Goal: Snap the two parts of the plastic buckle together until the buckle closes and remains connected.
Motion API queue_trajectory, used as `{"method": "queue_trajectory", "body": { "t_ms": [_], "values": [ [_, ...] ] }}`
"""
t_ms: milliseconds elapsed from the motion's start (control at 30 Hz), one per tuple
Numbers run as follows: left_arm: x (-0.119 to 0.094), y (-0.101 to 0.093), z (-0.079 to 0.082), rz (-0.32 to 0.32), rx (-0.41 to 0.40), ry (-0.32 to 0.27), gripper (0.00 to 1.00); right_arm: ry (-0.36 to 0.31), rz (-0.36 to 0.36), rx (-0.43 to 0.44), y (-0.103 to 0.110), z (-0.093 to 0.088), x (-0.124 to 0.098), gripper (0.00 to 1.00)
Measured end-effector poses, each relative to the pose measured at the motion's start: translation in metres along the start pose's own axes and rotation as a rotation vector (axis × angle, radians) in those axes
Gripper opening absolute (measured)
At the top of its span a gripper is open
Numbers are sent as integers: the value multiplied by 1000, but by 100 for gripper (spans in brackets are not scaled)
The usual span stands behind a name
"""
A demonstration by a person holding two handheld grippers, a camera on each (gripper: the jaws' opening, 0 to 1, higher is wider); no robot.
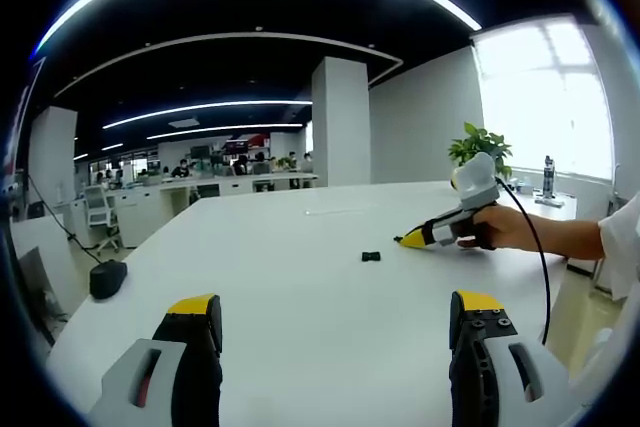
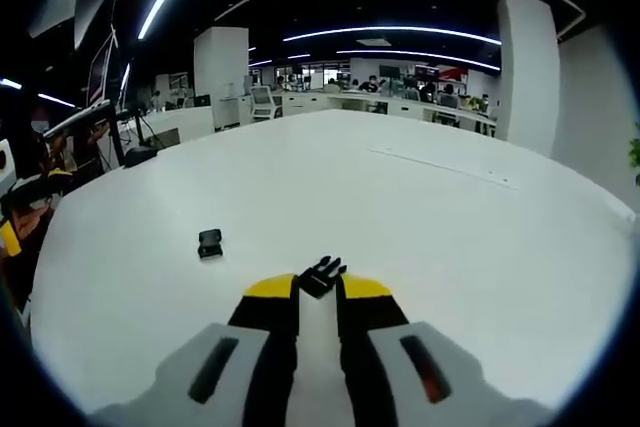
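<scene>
Right tongs point(image 2: 318, 289) nipping pronged buckle part point(image 2: 322, 276); left tongs point(image 1: 335, 315) wide apart.

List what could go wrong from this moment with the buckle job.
1. The right gripper pinches the pronged buckle part by one end only, so it may twist or pop out when pressed.
2. The socket part lies loose on the smooth white table, apart from the prongs; with the left gripper open and well short of it, it may slide instead of latching.
</scene>
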State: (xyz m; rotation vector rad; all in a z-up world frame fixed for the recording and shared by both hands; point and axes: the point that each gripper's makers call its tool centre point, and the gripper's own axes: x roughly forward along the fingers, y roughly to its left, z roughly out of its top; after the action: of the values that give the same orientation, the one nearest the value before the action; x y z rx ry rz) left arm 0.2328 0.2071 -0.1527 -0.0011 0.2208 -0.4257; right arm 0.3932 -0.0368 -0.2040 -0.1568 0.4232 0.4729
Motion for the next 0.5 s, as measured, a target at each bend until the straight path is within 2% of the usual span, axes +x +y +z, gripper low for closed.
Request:
{"method": "queue_trajectory", "body": {
  "t_ms": [500],
  "values": [
    [0, 0, 0, 1, 3, 0, 96, -4, 38, -9, 2, -1, -4, 13]
  ]
}}
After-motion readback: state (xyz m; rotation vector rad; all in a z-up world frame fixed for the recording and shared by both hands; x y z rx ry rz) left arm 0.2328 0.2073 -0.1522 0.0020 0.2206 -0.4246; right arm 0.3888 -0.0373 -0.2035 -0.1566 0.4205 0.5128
